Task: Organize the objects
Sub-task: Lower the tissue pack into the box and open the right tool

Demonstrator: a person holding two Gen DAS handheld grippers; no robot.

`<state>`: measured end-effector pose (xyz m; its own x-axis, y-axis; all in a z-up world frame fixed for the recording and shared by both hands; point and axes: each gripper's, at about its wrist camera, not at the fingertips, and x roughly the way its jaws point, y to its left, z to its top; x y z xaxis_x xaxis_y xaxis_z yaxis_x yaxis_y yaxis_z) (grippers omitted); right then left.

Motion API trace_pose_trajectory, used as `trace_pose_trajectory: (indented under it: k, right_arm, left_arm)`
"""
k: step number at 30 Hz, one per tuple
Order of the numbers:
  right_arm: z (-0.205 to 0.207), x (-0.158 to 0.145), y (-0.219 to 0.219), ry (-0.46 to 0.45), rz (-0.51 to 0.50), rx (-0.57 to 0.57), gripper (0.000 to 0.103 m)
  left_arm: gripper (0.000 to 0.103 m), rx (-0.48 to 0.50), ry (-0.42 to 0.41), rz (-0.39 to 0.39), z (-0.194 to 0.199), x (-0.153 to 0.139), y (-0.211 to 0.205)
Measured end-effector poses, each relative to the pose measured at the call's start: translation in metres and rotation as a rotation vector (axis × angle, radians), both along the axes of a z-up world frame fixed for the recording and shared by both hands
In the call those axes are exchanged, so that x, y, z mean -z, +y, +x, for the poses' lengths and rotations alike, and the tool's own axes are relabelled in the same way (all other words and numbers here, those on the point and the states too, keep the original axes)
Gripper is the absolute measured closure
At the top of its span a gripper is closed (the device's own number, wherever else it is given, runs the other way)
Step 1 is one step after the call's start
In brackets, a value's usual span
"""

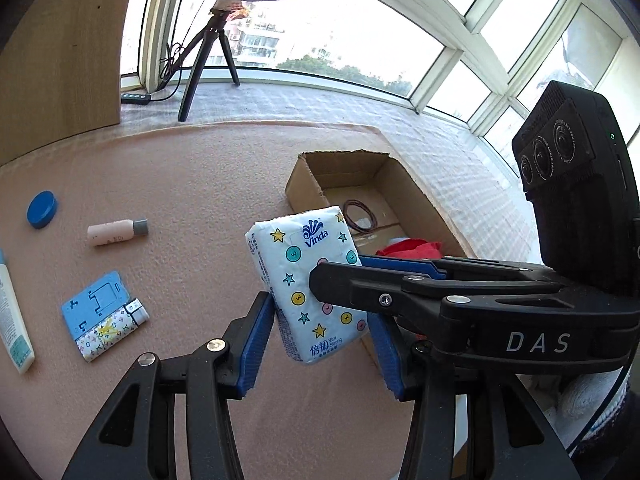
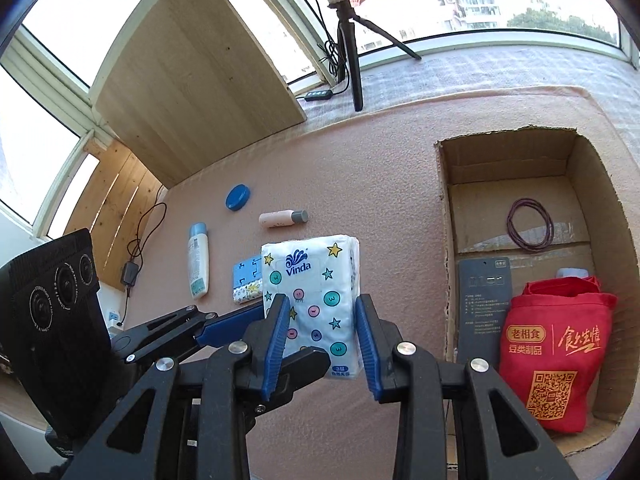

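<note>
I am roughly midway. My left tool (image 1: 320,336) and right tool (image 2: 322,338) both seem to pinch the tissue pack (image 2: 316,300), held up over the tabletop (image 2: 380,184) just beside the cardboard box (image 2: 600,208) at its right edge. Inside lie a red bag (image 2: 556,356), a hair band (image 2: 530,229) and a dark card (image 2: 482,304). The blue lid (image 2: 238,197), pink bottle (image 2: 282,218), white tube (image 2: 198,260) and blue case (image 2: 245,270) remain out.

Right gripper (image 2: 320,334) clamps the tissue pack (image 2: 316,292) beside the cardboard box (image 2: 508,160).
</note>
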<state>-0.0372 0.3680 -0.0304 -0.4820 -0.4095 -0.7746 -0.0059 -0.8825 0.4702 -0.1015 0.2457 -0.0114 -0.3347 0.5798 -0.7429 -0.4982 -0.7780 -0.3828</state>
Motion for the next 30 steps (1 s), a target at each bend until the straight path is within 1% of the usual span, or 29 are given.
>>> trace_pose_trajectory:
  k: [3,8,17,21,23,24,26,30]
  right_arm:
    - [-0.003,-0.007,0.024,0.016,0.016,0.035,0.072]
    - [-0.011,-0.010,0.054,0.025,0.045,0.082,0.072]
    - [-0.027,-0.004,0.097,0.024,0.069,0.139,0.072]
    - [-0.033,0.000,0.108,0.015,0.082,0.156,0.071]
    - [-0.036,0.000,0.113,0.012,0.105,0.189,0.069]
    - [-0.036,0.001,0.117,0.011,0.101,0.202,0.068]
    - [-0.034,0.002,0.122,0.014,0.084,0.225,0.068]
    - [-0.030,0.004,0.122,0.014,0.066,0.233,0.068]
  left_arm:
    - [0.052,0.031,0.025,0.003,-0.013,-0.005,0.031]
    - [0.052,0.065,0.034,0.009,-0.029,-0.006,0.069]
    - [0.052,0.101,0.040,0.006,-0.054,0.003,0.121]
    - [0.052,0.108,0.027,0.007,-0.065,0.010,0.135]
    - [0.050,0.110,0.031,-0.005,-0.071,0.013,0.141]
    - [0.050,0.110,0.028,-0.007,-0.073,0.013,0.143]
    - [0.050,0.102,0.034,-0.001,-0.073,0.011,0.144]
    - [0.050,0.101,0.041,0.002,-0.070,0.010,0.138]
